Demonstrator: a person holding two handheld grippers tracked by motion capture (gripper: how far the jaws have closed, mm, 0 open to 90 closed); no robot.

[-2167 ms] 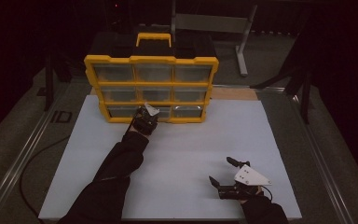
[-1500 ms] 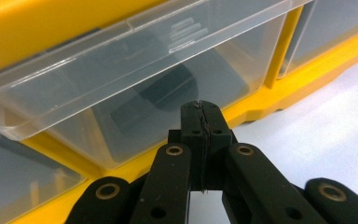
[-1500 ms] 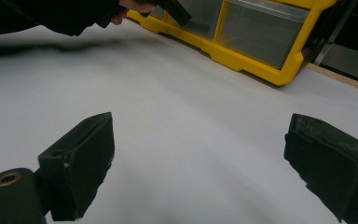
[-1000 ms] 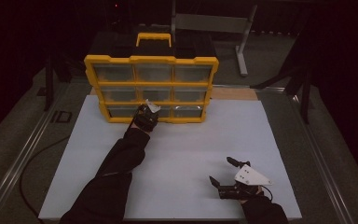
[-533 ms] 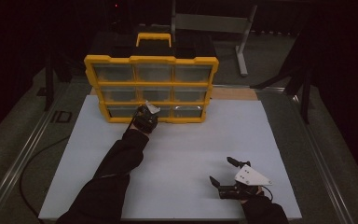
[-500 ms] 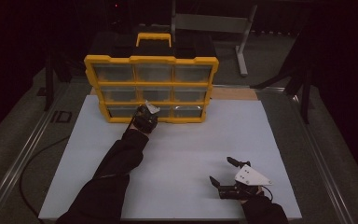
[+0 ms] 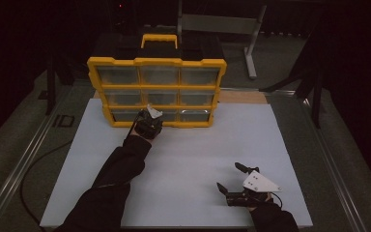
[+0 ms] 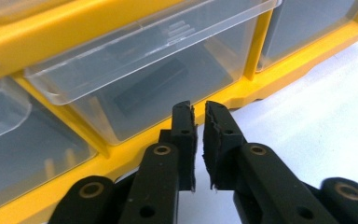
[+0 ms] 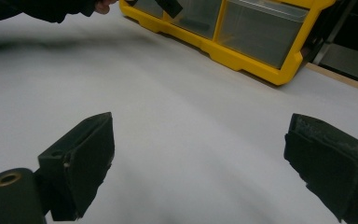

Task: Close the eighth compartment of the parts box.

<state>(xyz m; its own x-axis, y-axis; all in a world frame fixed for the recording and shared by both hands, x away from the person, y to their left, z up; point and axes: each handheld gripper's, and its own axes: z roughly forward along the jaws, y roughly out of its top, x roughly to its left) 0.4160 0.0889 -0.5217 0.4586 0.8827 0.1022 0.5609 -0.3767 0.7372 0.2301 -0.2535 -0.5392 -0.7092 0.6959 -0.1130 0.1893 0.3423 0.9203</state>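
A yellow drawer cabinet [image 7: 157,92] stands at the far edge of the white worktop [image 7: 193,154]; a grey metal frame [image 7: 222,24] stands farther back.

A white desk [image 7: 188,159] carries a yellow drawer organizer [image 7: 157,92] with a black top and yellow handle, standing at the desk's 12 o'clock edge with three rows of clear drawers facing 6 o'clock. A strip of bare wood [image 7: 244,96] shows along the far edge toward 1 o'clock, just beside the organizer. The desk's matte surface is otherwise plain.
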